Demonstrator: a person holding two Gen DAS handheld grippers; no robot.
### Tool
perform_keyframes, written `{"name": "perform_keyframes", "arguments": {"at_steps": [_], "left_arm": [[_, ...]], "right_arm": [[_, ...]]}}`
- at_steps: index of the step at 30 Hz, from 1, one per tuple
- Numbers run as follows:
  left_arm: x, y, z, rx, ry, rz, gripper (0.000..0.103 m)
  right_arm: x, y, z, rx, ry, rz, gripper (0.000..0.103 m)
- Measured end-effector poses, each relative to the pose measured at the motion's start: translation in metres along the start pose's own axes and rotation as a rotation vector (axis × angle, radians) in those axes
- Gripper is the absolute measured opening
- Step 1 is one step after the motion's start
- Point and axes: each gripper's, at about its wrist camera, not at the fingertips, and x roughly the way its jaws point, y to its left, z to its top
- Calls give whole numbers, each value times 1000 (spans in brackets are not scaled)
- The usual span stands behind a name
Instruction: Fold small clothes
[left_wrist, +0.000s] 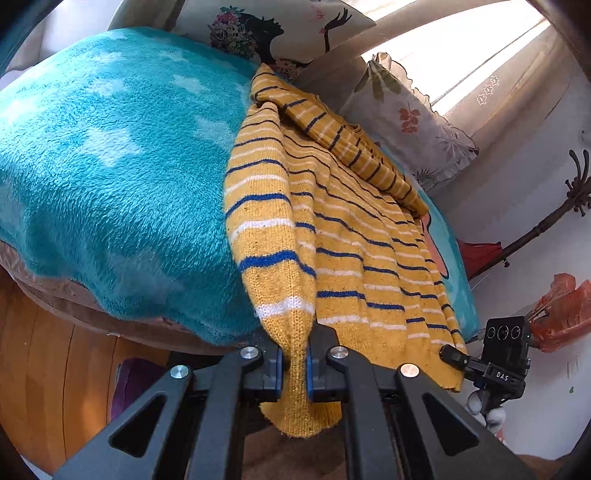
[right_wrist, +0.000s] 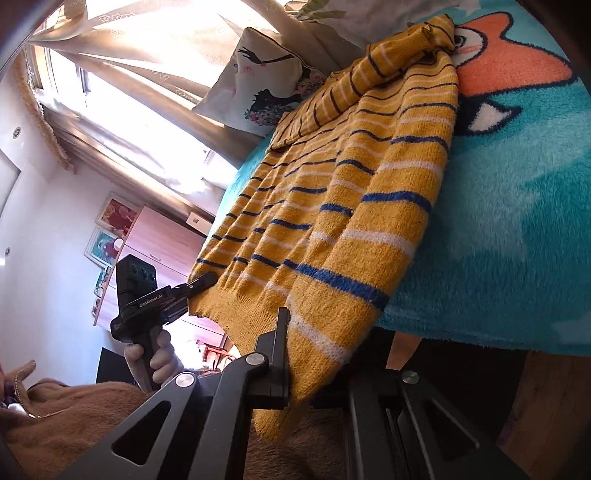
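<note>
A yellow knit sweater (left_wrist: 332, 221) with blue and white stripes lies on a teal fleece blanket (left_wrist: 110, 166), its hem hanging over the bed edge toward me. One sleeve is folded across its upper part. My left gripper (left_wrist: 295, 365) is shut on a bunched corner of the hem. My right gripper (left_wrist: 448, 354) pinches the hem's other corner. In the right wrist view the sweater (right_wrist: 351, 203) drapes over my right gripper (right_wrist: 306, 362), which is shut on the hem, its right finger hidden by cloth. The left gripper (right_wrist: 205, 281) clamps the far hem corner.
Two printed pillows (left_wrist: 280, 33) (left_wrist: 410, 122) rest at the head of the bed before a bright curtained window (right_wrist: 122, 110). Wooden floor (left_wrist: 55, 350) lies below the bed edge. A dark coat rack (left_wrist: 535, 229) stands at the right. A person's hand (right_wrist: 155, 354) and brown fleece sleeve (right_wrist: 74, 417) are close.
</note>
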Motion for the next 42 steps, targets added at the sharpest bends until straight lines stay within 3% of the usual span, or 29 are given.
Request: {"name": "perform_keyframes", "arguments": {"at_steps": [9, 13, 19, 24, 29, 36, 42], "left_arm": [[-10, -31, 50, 94, -105, -7, 8], [-4, -44, 93, 116, -154, -6, 8], [27, -56, 170, 110, -176, 11, 8], [80, -58, 225, 116, -126, 69, 8], [141, -39, 258, 40, -28, 106, 8], [181, -21, 282, -19, 41, 96, 9], [200, -14, 297, -74, 66, 78, 9]], "right_arm": [[-14, 26, 56, -82, -82, 28, 8], [-13, 31, 99, -92, -129, 47, 9], [5, 37, 178, -129, -170, 10, 9], [19, 18, 243, -72, -187, -41, 9], [43, -24, 290, 47, -176, -92, 9], [73, -78, 318, 189, -149, -113, 10], [80, -97, 334, 238, -156, -113, 10]]}}
